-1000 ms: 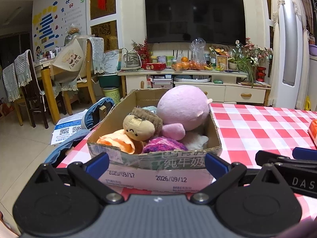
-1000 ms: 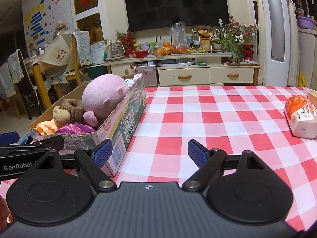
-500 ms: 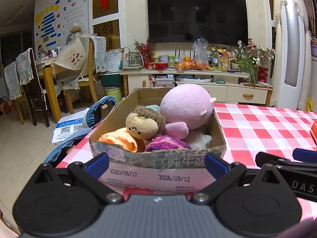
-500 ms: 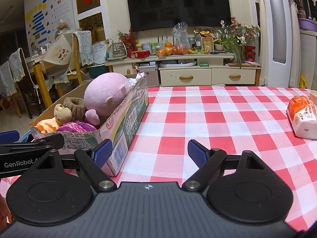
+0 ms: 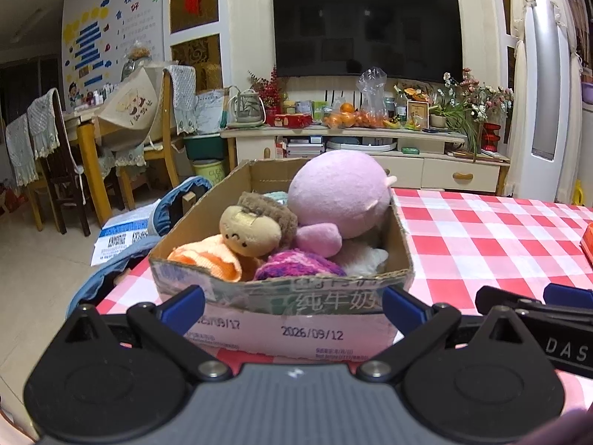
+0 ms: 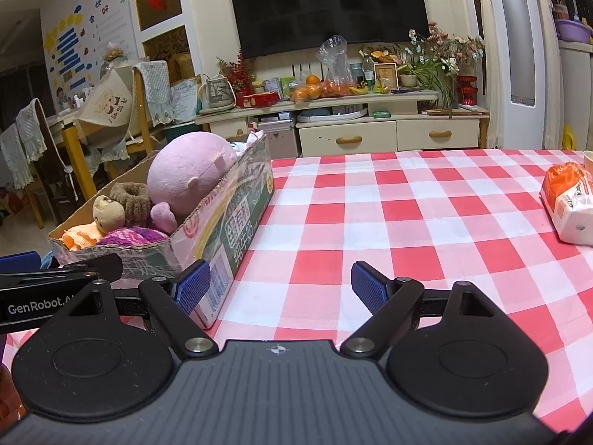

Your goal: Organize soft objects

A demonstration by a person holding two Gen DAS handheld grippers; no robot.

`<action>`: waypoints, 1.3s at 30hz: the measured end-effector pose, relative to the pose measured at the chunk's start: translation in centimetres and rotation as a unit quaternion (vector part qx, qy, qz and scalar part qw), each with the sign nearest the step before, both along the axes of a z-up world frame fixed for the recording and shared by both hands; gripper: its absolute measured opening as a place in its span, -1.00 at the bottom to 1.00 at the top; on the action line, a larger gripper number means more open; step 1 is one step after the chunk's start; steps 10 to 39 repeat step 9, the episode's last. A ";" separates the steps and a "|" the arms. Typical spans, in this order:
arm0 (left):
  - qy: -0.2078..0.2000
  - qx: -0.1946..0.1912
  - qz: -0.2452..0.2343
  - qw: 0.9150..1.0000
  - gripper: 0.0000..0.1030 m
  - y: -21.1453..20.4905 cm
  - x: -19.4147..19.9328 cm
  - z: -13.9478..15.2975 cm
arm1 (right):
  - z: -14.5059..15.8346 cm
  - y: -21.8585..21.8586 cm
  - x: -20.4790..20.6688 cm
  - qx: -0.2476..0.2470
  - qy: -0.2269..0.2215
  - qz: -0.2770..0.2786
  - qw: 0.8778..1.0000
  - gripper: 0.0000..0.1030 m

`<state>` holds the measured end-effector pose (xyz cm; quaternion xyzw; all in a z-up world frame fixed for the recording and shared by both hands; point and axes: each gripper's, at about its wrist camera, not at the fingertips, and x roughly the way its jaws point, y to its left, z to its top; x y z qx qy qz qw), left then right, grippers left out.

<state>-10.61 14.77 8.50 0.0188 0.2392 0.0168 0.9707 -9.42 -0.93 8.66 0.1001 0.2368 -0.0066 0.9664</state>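
Both sets of jaws stand wide apart and hold nothing: the left gripper [image 5: 292,306] faces the near end wall of the cardboard box [image 5: 281,289], its blue pads flanking that wall without touching it, while the right gripper [image 6: 280,287] hangs just off the box's near corner, over the bare checked tablecloth [image 6: 407,222]. Inside the box the soft things are piled close — a large pink plush [image 5: 339,194] toward the far end, a small brown-haired doll [image 5: 250,230] leaning against it, an orange knit piece [image 5: 211,259] and a purple knit piece [image 5: 300,265] at the near wall. An orange-and-white packet [image 6: 567,204] lies well away from the box, at the cloth's edge. The step in hand looks like a first pick from the box; the purple knit, nearest the left jaws, seems the easy choice. It would pay to clear the box wall first, come down from above, and pinch a good fold — knitwear slips and may drag its neighbours.
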 end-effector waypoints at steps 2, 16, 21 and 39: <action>-0.005 0.006 -0.002 1.000 0.95 -0.6 0.0 0.0 | -0.2 -0.6 0.0 0.005 -0.001 0.000 1.000 1.00; -0.013 -0.003 -0.029 0.999 0.97 -3.4 0.6 0.9 | 0.5 -5.1 0.3 0.034 -0.015 -0.025 0.999 1.00; -0.013 -0.003 -0.029 0.999 0.97 -3.4 0.6 0.9 | 0.5 -5.1 0.3 0.034 -0.015 -0.025 0.999 1.00; -0.013 -0.003 -0.029 0.999 0.97 -3.4 0.6 0.9 | 0.5 -5.1 0.3 0.034 -0.015 -0.025 0.999 1.00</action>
